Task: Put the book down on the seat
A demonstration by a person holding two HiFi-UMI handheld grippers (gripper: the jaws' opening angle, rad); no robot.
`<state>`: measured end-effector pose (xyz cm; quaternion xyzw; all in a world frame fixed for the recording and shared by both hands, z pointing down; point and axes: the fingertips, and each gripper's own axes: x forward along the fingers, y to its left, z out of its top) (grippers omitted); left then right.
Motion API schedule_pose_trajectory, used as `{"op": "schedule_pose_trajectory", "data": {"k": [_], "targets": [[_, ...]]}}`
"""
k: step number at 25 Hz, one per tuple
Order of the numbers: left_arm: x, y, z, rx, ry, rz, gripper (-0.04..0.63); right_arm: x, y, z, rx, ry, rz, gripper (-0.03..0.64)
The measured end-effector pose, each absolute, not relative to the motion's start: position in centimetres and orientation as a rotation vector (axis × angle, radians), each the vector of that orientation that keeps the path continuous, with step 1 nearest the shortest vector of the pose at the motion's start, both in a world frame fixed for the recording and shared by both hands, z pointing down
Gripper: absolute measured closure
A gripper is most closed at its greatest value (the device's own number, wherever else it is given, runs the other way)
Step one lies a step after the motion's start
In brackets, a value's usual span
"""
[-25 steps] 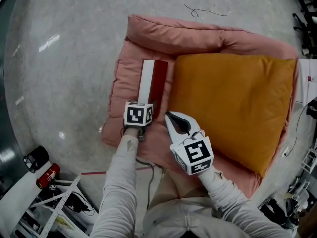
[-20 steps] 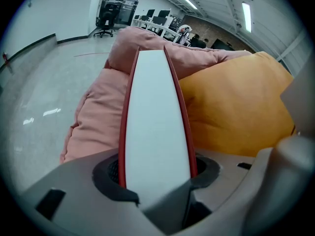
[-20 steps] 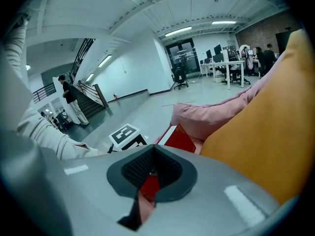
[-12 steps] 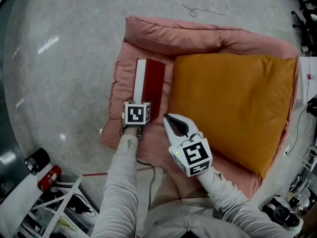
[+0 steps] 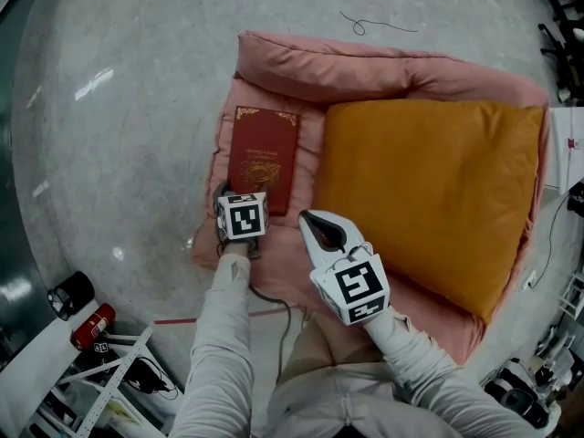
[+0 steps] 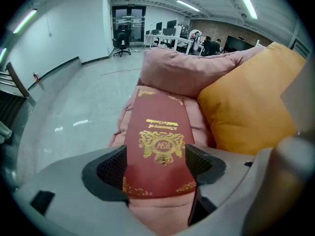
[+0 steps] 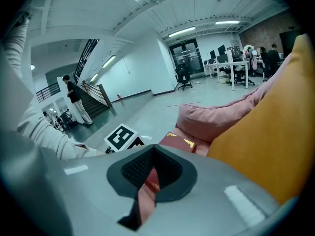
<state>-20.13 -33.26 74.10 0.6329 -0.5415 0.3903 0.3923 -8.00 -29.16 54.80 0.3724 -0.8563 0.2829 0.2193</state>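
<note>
A dark red book [image 5: 265, 158] with gold print lies flat, cover up, on the left part of the pink seat cushion [image 5: 274, 71]. My left gripper [image 5: 243, 199] stands at the book's near end. Its jaws have just been opening and are now open. In the left gripper view the book [image 6: 157, 146] runs away between the two pads of the left gripper [image 6: 156, 163], lying on the pink seat cushion [image 6: 167, 68]. My right gripper [image 5: 310, 219] hovers shut just right of the book, holding nothing. The right gripper view shows the right gripper [image 7: 153, 166] and the book [image 7: 177, 142] beyond it.
A big orange pillow [image 5: 429, 190] fills the right of the seat. A thin cable [image 5: 374, 24] lies on the grey floor beyond. A red canister [image 5: 87, 325] and a white frame sit at the lower left. A person [image 7: 74, 100] stands by stairs far off.
The book has tipped from standing on its edge to lying flat, cover up. The left gripper has let it go and pulled back towards the person. The right gripper has barely moved.
</note>
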Motion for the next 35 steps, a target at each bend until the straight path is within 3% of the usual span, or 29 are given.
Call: {"op": "schedule_pose_trajectory", "data": {"k": [12,13,15,16,21,35], "targets": [[-19.6,-31.5,69.4,1.657,-1.419,0.904,0.246,-9.2,-28.4,53.5,1.017,-2.39,0.75,0.617],[-19.5,-31.5,68.7,1.67,-1.447,0.894,0.275,-9.2,-28.3,53.3,1.017,-2.393,0.745,0.617],[-19.9,-31.2,67.1,1.682,-1.524,0.881,0.454,-9.3,-28.1,52.9,1.016,-2.397,0.738,0.617],[-20.0,-31.0,66.4,1.687,-1.552,0.875,0.508,-9.3,-27.9,52.7,1.016,-2.398,0.735,0.617],[-19.1,-29.3,63.4,1.712,-1.573,0.823,0.576,-9.1,-27.3,51.8,1.016,-2.406,0.714,0.617],[-17.0,-23.7,54.2,1.789,-1.591,0.728,0.589,-8.2,-23.3,48.4,0.963,-2.431,0.659,0.617]]}}
